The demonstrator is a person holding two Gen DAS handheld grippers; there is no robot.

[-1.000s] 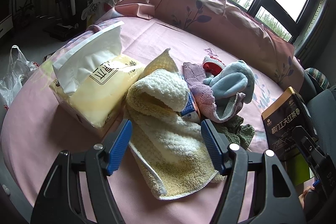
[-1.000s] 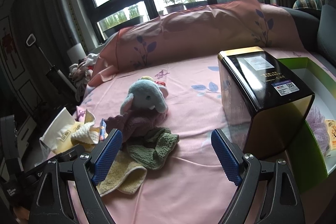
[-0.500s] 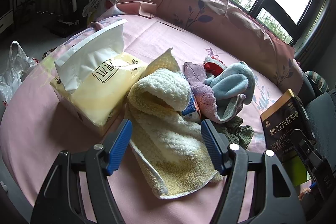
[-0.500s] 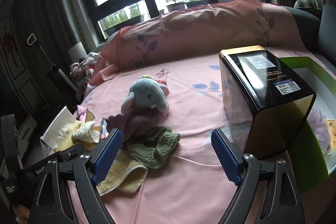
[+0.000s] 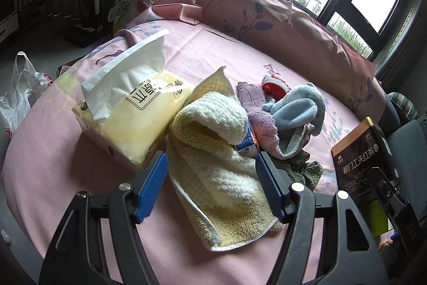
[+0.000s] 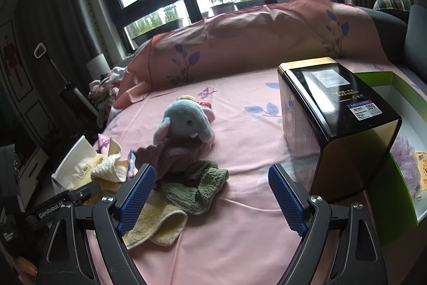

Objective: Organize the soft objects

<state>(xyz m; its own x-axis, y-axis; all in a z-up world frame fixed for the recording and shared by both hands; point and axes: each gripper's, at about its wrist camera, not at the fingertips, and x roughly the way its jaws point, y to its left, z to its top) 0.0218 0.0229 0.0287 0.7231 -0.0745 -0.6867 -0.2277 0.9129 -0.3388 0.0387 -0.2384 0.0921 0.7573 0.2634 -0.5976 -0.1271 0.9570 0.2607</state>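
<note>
A pile of soft things lies on the pink bed. A yellow towel (image 5: 221,172) lies between the open jaws of my left gripper (image 5: 212,186), which hovers just over it. Behind it are a purple knitted cloth (image 5: 257,111), a blue plush elephant (image 5: 299,108) and a green cloth (image 5: 299,170). In the right wrist view the elephant (image 6: 186,122) sits on the purple cloth (image 6: 176,159), with the green cloth (image 6: 200,188) and yellow towel (image 6: 157,223) in front. My right gripper (image 6: 210,199) is open and empty, near the green cloth.
A yellow tissue pack (image 5: 133,108) lies left of the towel. A black and gold tea tin (image 6: 333,124) stands at the right, beside an open green box (image 6: 395,178) holding a purple puff. A pink pillow (image 6: 253,44) lines the far edge. A small blue carton (image 5: 246,143) pokes from the pile.
My left gripper has shifted slightly; the pile looks a touch closer. My right gripper has barely moved. Nothing was taken hold of.
</note>
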